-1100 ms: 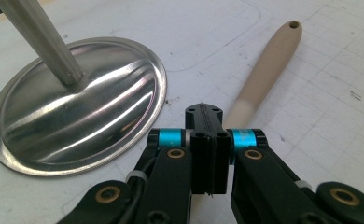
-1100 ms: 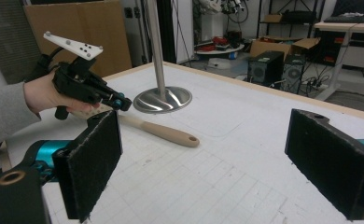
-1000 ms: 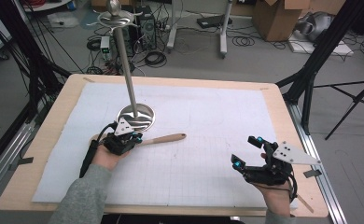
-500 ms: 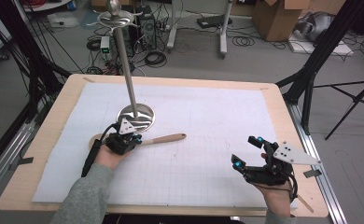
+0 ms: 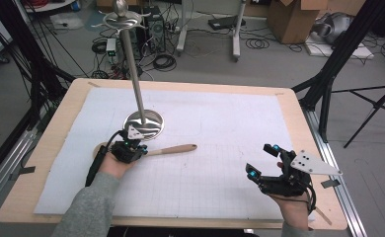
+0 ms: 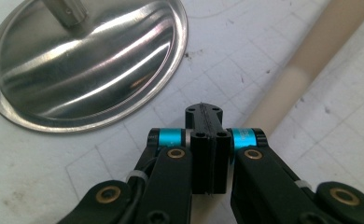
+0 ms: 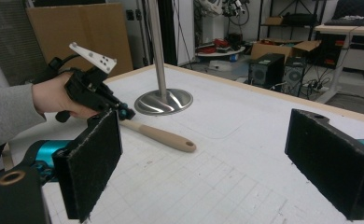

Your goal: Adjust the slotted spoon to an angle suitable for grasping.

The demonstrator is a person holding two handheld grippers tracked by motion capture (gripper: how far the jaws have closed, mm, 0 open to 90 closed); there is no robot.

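Observation:
A wooden spoon (image 5: 175, 148) lies on the white grid mat, its handle pointing right. My left gripper (image 5: 139, 148) sits over the handle's left part, jaws pressed flat together, and nothing shows between the pads. From the left gripper view, the shut tips (image 6: 204, 112) stand just over the pale handle (image 6: 320, 51), which runs on beneath them; contact cannot be told. A steel stand with a round base (image 5: 143, 123) and tall pole is right behind. My right gripper (image 5: 262, 160) rests near the front right, jaws wide apart and empty (image 7: 213, 158). It faces the spoon (image 7: 164, 135) and the left gripper (image 7: 124, 113).
The mat (image 5: 220, 123) covers most of the wooden table (image 5: 291, 101). The stand's pole (image 5: 134, 74) rises high over the left half, with hooks at its top. Tripod legs, cables and boxes are on the floor beyond the table.

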